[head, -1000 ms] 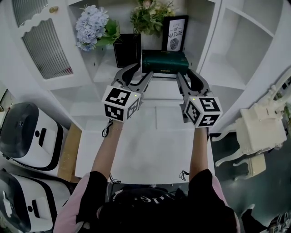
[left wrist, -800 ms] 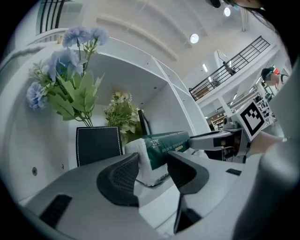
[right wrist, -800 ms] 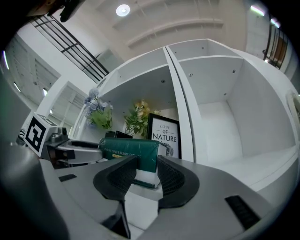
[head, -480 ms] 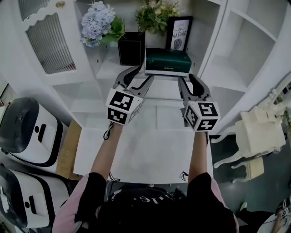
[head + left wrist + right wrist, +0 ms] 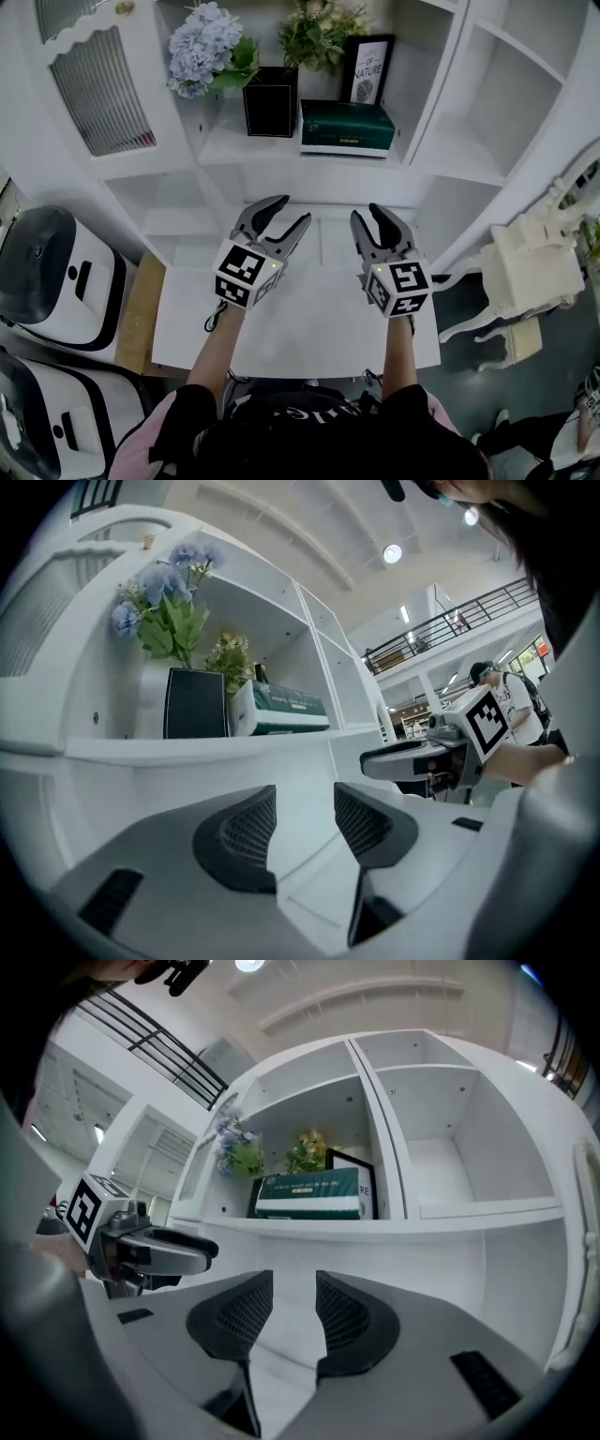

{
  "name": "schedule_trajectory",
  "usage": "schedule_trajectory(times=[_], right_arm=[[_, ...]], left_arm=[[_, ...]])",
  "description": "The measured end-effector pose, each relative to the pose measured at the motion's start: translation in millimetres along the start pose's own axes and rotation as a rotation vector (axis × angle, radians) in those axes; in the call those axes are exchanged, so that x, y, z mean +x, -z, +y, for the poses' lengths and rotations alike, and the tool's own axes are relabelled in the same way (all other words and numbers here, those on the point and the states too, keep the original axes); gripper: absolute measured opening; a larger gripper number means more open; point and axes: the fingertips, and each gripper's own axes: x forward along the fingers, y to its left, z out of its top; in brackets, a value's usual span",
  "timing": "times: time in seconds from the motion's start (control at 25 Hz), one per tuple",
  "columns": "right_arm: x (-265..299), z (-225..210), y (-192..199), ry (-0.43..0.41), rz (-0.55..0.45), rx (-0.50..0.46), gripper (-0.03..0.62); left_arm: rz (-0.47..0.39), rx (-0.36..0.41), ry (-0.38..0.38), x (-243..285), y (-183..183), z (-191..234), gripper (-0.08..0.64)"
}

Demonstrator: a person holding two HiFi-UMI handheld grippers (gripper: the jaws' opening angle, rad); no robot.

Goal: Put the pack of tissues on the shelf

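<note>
The white shelf unit (image 5: 234,145) fills the upper part of the head view, and its top is cut off there. Below it lies a white table (image 5: 309,319).

Two grippers hang over the table's far edge, well apart from the shelf board. The left gripper (image 5: 292,210) has its jaws spread, with only bare white surface between them in its own view (image 5: 305,803). The right gripper (image 5: 367,212) is likewise released and holds nothing (image 5: 294,1288).

One pack of tissues (image 5: 346,127), dark green with a pale base, lies flat on the shelf board's right part, close to the front edge. Its long axis runs left to right along that edge, and a long side faces the person. The print on it is too small to read.

One black vase (image 5: 271,101) stands just beside the pack's left end and holds blue flowers (image 5: 199,49). One framed picture (image 5: 367,70) stands behind the pack, which hides its lower part. One green plant (image 5: 319,33) stands at the back, and its pot is hidden.
</note>
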Motion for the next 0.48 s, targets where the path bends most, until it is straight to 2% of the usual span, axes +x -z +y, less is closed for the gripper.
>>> schedule_trajectory(times=[0.48], right_arm=[[-27,84,70,-0.031,0.133,0.087,0.166]], left_arm=[[0.088,-0.127,0.078,-85,85,-28,0.202]])
